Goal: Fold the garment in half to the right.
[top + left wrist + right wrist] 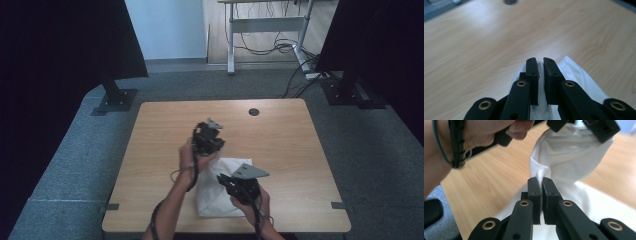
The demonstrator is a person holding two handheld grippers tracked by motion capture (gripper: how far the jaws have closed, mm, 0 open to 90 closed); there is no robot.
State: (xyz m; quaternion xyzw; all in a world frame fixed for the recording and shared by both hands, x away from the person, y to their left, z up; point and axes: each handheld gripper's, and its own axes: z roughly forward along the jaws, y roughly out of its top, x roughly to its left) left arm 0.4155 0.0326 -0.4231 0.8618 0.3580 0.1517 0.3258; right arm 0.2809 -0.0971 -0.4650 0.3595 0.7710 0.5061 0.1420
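A white cloth (220, 197) lies on the near part of the wooden table (280, 145). Part of it is lifted between my two grippers. My left gripper (209, 141) is held above the cloth's far edge. In the left gripper view its jaws (541, 61) are shut on a thin layer of the cloth (576, 77). My right gripper (222, 178) is lower and nearer, over the cloth's middle. In the right gripper view it (541, 180) is shut on a raised fold of the cloth (569, 157), which hangs from the left gripper (584, 126) above.
A round cable hole (254, 111) sits near the table's far edge. Black screens on stands (116, 97) flank the table on grey carpet. A desk frame with loose cables (280, 45) stands at the back. The person's left hand (474, 135) is close to the right gripper.
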